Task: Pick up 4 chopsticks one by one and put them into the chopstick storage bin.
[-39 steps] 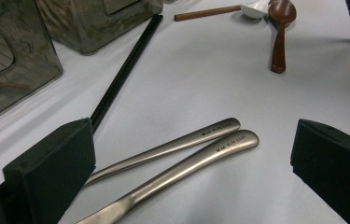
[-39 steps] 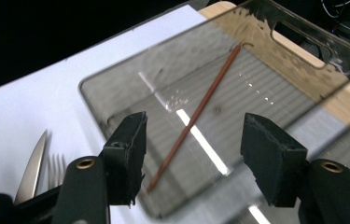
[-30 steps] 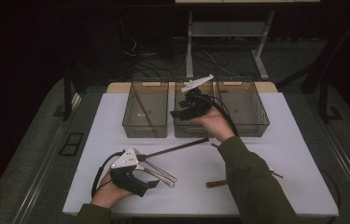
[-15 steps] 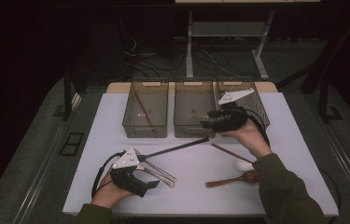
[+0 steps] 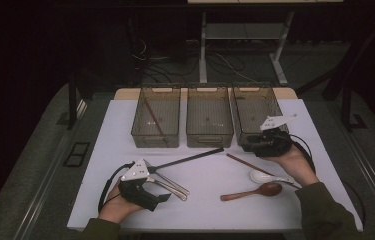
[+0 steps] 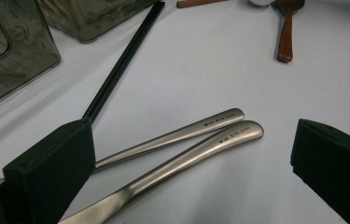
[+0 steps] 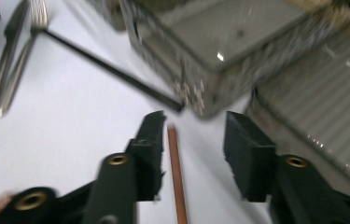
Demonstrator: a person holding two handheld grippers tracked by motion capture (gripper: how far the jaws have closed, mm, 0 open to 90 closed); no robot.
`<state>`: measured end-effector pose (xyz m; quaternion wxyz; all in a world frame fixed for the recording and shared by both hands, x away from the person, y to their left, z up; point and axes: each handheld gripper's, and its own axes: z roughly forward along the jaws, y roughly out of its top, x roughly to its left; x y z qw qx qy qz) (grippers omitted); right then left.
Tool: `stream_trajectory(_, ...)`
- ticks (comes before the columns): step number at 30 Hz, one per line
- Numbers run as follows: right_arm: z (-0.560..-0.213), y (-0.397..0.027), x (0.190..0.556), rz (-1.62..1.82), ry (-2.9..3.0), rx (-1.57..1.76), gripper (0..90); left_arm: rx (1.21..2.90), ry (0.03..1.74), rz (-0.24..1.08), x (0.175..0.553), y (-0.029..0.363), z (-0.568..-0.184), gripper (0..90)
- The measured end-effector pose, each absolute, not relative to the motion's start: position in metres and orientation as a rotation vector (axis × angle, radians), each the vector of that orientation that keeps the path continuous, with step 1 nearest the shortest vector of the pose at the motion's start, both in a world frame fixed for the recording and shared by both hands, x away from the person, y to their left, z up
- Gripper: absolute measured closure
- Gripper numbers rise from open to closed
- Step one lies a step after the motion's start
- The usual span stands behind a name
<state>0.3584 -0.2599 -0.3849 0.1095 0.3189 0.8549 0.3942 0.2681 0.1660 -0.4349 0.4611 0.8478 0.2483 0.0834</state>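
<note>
My left gripper (image 5: 164, 197) rests at the table's front left, open wide. Two steel cutlery handles (image 6: 219, 133) lie on the table between its jaws, untouched; they show as a pair (image 5: 171, 185) in the high view. My right gripper (image 5: 249, 147) hovers low in front of the right bin (image 5: 255, 100), pointing left. Its jaws have just been closing and stand apart (image 7: 196, 140). A brown chopstick (image 7: 176, 172) lies on the table between them, close beside one pad, not pinched. A black chopstick (image 5: 190, 159) lies diagonally mid-table.
Three clear bins stand in a row at the back; the left bin (image 5: 140, 132) holds a brown chopstick, and the middle bin (image 5: 210, 137) stands beside it. A white spoon (image 5: 262, 176) and a wooden spoon (image 5: 255, 191) lie at the front right.
The right gripper travelled from above the middle bin to the right and down to the table before the right bin, its jaws narrowing. The left gripper stayed put.
</note>
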Motion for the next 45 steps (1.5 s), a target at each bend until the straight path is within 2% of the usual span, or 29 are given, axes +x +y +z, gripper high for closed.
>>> stream_trajectory(6,-0.405,-0.288,0.348,1.116,2.558,0.970,72.9,2.093,0.614,0.203,0.268,0.165,-0.436,0.0)
stream_trajectory(12,-0.414,-0.304,0.341,1.086,2.596,0.986,78.3,2.099,0.611,0.210,0.267,0.165,-0.436,0.0)
stream_trajectory(25,-0.431,-0.307,0.336,0.991,2.687,0.962,79.5,2.104,0.606,0.217,0.267,0.166,-0.435,0.0)
stream_trajectory(45,-0.436,-0.311,0.337,0.985,2.723,0.969,80.2,2.104,0.609,0.221,0.267,0.166,-0.435,0.0)
